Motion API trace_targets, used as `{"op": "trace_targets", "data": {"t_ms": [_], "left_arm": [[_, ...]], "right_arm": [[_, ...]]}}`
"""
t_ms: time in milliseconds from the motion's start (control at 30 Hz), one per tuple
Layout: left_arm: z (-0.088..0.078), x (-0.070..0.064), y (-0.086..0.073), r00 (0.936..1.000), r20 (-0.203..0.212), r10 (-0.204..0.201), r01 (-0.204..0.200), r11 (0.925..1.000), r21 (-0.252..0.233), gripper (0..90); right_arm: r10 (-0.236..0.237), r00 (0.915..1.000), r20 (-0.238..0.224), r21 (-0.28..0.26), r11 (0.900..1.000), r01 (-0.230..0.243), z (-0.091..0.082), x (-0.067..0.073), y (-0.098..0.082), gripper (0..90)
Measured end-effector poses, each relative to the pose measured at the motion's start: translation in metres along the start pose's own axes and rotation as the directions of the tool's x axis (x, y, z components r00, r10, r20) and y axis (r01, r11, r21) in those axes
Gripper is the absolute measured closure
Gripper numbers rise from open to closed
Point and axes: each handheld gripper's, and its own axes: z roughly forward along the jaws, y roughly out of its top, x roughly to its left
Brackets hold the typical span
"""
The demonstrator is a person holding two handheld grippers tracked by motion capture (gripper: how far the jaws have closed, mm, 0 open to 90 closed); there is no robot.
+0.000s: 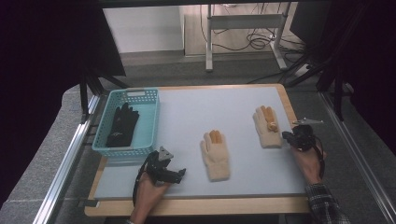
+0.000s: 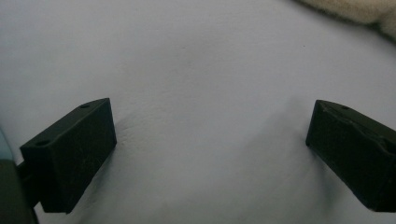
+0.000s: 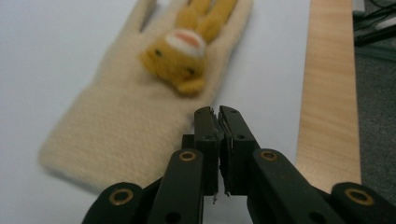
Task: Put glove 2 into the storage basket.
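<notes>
Right tongs [image 3: 218, 112] pressed together, nothing between them, just beside the near-right edge of the cream knitted glove with orange animal face [image 3: 140, 102] lying flat at table [image 1: 187, 107] right. Left tongs [image 2: 210, 140] spread wide, empty, over bare table near the teal plastic basket [image 1: 152, 116].

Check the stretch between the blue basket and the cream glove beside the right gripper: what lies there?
In the high view, between blue basket and that glove lies a second cream glove on the pale mat.

High view down over the table [image 1: 187, 100]; tool views close, sharing its grey surface.
</notes>
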Motion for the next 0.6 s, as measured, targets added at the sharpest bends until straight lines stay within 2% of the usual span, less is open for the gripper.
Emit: {"op": "trace_targets", "data": {"t_ms": [133,200,300,367,467,600], "left_arm": [[0.000,0.000,0.000,1.0000,0.000,0.000,0.000,1.0000,0.000,1.9],[0.000,0.000,0.000,1.0000,0.000,-0.001,0.001,1.0000,0.000,1.9],[0.000,0.000,0.000,1.0000,0.000,-0.001,0.001,1.0000,0.000,1.9],[0.000,0.000,0.000,1.0000,-0.001,0.000,0.000,1.0000,0.000,1.9],[0.000,0.000,0.000,1.0000,0.000,0.000,0.000,1.0000,0.000,1.9],[0.000,0.000,0.000,1.0000,0.000,0.000,0.000,1.0000,0.001,1.9]], "right_arm": [[-0.023,0.9993,-0.028,0.004,1.000,0.023,0.003,0.010,-0.005,83.7],[-0.033,0.9975,-0.062,0.002,0.999,0.033,0.003,0.019,-0.005,83.3],[-0.081,0.9908,-0.109,-0.004,0.997,0.081,0.003,0.039,-0.002,82.3],[-0.113,0.9879,-0.107,-0.009,0.994,0.113,0.003,0.046,0.001,81.7],[-0.098,0.9901,-0.101,-0.026,0.995,0.096,0.002,0.044,0.009,77.1],[-0.085,0.9936,-0.074,-0.060,0.995,0.081,0.006,0.039,0.022,62.0]]}}
